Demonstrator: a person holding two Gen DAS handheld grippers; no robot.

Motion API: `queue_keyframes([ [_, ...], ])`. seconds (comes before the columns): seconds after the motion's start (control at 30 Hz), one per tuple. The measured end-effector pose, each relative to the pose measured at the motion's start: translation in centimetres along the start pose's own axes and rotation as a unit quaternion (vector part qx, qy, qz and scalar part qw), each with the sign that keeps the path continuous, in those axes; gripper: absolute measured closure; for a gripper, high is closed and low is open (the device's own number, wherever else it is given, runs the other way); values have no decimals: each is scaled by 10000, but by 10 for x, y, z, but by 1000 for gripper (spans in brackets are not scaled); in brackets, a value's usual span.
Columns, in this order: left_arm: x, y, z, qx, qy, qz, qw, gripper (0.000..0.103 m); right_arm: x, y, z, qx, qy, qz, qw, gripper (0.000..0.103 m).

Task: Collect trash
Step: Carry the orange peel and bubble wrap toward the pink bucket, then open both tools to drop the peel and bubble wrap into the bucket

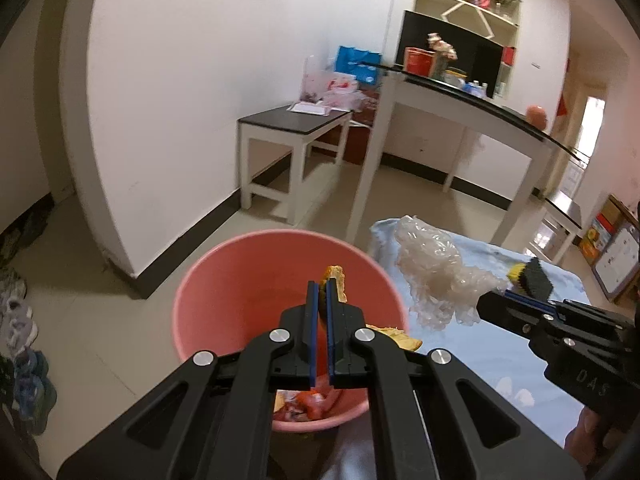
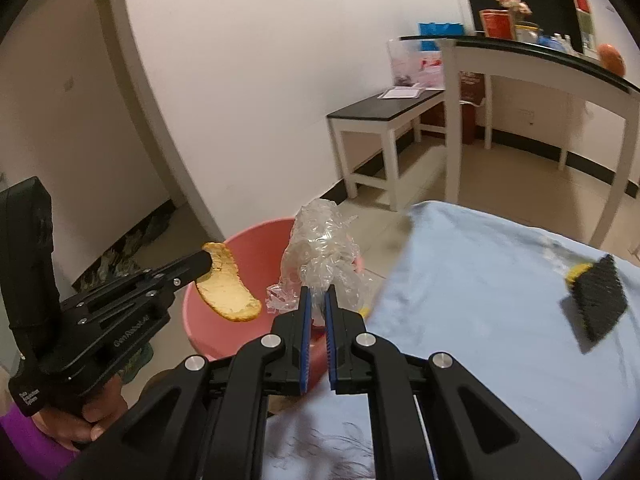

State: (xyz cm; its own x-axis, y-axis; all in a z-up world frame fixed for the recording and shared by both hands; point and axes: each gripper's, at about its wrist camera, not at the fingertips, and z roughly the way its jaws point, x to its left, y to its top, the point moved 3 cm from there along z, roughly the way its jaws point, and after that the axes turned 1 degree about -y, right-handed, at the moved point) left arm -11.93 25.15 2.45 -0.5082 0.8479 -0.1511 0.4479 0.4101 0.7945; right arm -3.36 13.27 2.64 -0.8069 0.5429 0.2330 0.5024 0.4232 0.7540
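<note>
My left gripper (image 1: pixel 321 286) is shut on a yellow fruit peel (image 1: pixel 337 276) and hangs over the pink bucket (image 1: pixel 240 248). The right wrist view shows that same gripper (image 2: pixel 204 266) from the side, with the curved peel (image 2: pixel 226 286) dangling above the bucket (image 2: pixel 256 240). My right gripper (image 2: pixel 318 294) is shut on a crumpled wad of clear plastic wrap (image 2: pixel 320 240), held beside the bucket's rim at the edge of the light blue cloth (image 2: pixel 480 280). In the left wrist view the right gripper (image 1: pixel 486 300) and its plastic wad (image 1: pixel 432 276) sit right of the bucket.
A black and yellow brush (image 2: pixel 596 296) lies on the blue cloth. Orange scraps (image 1: pixel 316 400) lie in the bucket's bottom. A low black-topped bench (image 1: pixel 292 120) and a taller white table (image 1: pixel 460 100) stand by the wall. Shoes (image 1: pixel 16 320) line the floor at left.
</note>
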Motion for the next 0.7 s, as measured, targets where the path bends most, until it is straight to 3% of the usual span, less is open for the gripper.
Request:
queue_keyframes([
  [0.27,31,-5,10,149,223,-327,9991,100,29,-2,33,239,109,-163,9995,97],
  [0.7,47,-12,21,315,350,-483,9977,100,33,-7,64,470,57,-253,9986,97],
])
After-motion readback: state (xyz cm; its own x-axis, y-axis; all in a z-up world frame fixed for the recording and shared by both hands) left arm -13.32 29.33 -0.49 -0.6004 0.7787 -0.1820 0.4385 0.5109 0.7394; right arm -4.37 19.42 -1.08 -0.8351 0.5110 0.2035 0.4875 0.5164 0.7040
